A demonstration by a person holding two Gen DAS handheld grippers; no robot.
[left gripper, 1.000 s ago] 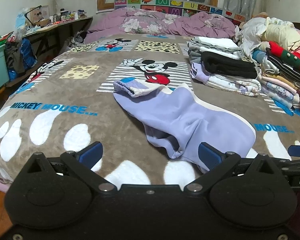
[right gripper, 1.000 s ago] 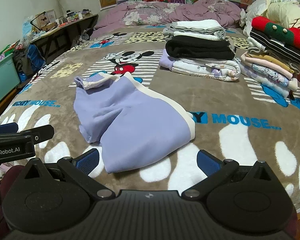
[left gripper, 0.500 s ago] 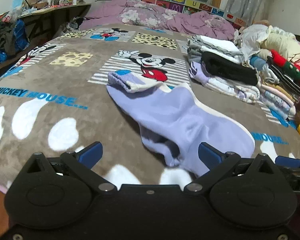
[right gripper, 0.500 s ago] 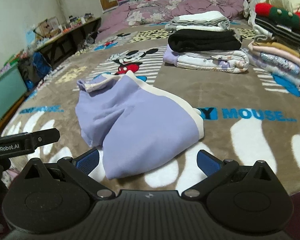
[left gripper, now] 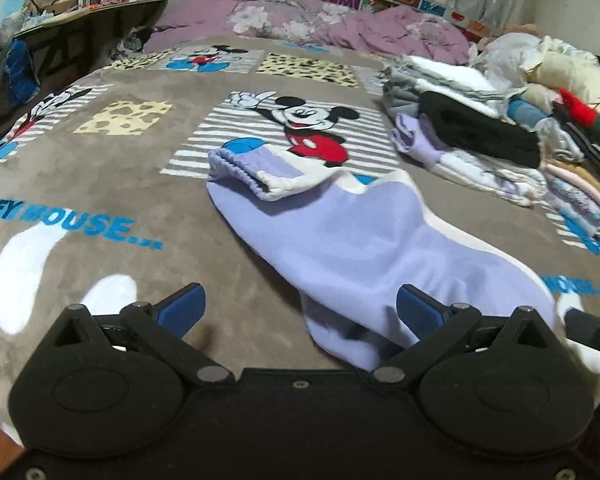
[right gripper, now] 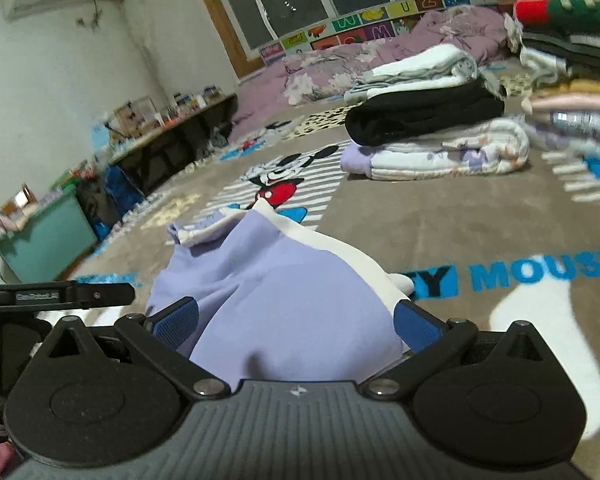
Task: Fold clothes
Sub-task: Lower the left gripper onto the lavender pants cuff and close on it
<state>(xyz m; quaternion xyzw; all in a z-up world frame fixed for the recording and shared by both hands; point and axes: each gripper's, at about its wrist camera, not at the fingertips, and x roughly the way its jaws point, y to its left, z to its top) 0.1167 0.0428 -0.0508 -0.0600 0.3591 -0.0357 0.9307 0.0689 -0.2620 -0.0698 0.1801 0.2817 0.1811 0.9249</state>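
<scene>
Lilac trousers (left gripper: 364,240) with white side stripe, rumpled on blanket (left gripper: 100,184), both grippers' fingers spread, empty

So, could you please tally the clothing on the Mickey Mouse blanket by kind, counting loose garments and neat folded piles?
Loose lavender garment: 1
Folded piles, the pile with a black layer and the pile topped in red and green: 2
Total: 3
</scene>
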